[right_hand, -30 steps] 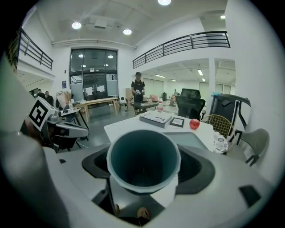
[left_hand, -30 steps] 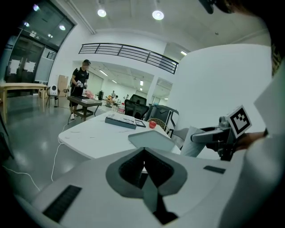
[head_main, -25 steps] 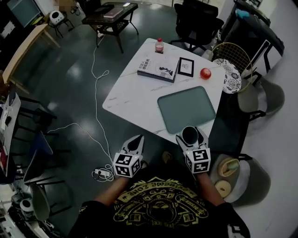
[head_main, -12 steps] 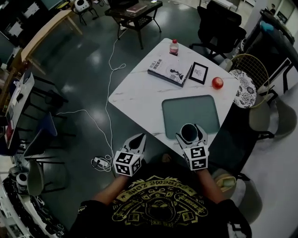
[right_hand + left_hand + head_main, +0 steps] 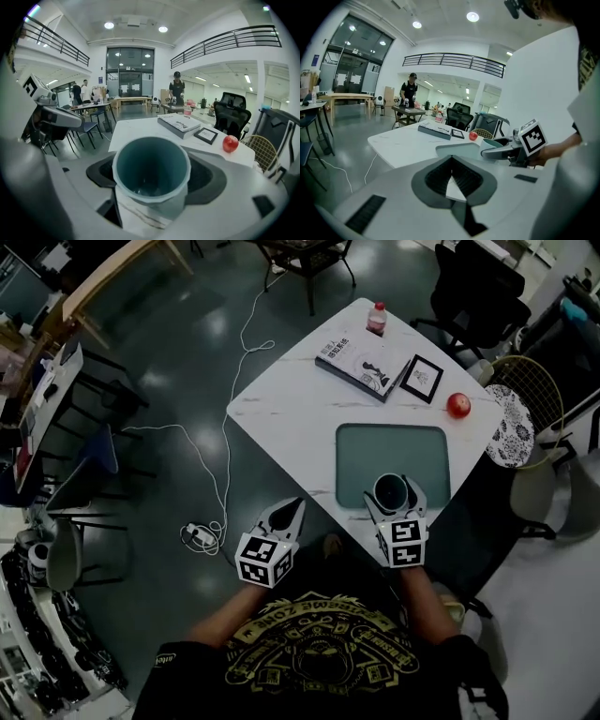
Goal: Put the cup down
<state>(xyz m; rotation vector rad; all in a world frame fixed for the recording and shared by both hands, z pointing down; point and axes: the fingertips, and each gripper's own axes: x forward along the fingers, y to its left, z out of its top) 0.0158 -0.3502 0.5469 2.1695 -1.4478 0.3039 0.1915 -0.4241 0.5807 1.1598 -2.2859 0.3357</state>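
A pale cup [image 5: 151, 176] with a teal inside sits upright between the jaws of my right gripper [image 5: 393, 495], which is shut on it. In the head view the cup [image 5: 390, 491] hangs over the near edge of the grey-green mat [image 5: 394, 454] on the white table [image 5: 286, 409]. My left gripper [image 5: 286, 516] is off the table's near left edge, over the floor, its jaws closed together with nothing between them. From the left gripper view the cup [image 5: 491, 144] shows to the right, in the other gripper.
On the table's far side lie a book [image 5: 364, 363], a small framed picture [image 5: 423, 378], a red apple [image 5: 458, 405] and a red-capped bottle [image 5: 377, 319]. A wire-backed chair [image 5: 518, 409] stands right of the table. A white cable [image 5: 225, 442] and power strip [image 5: 198, 535] lie on the floor at left.
The table and mat have shifted closer beneath me. My right gripper with the cup now hangs over the mat's near edge. Both grippers keep their states.
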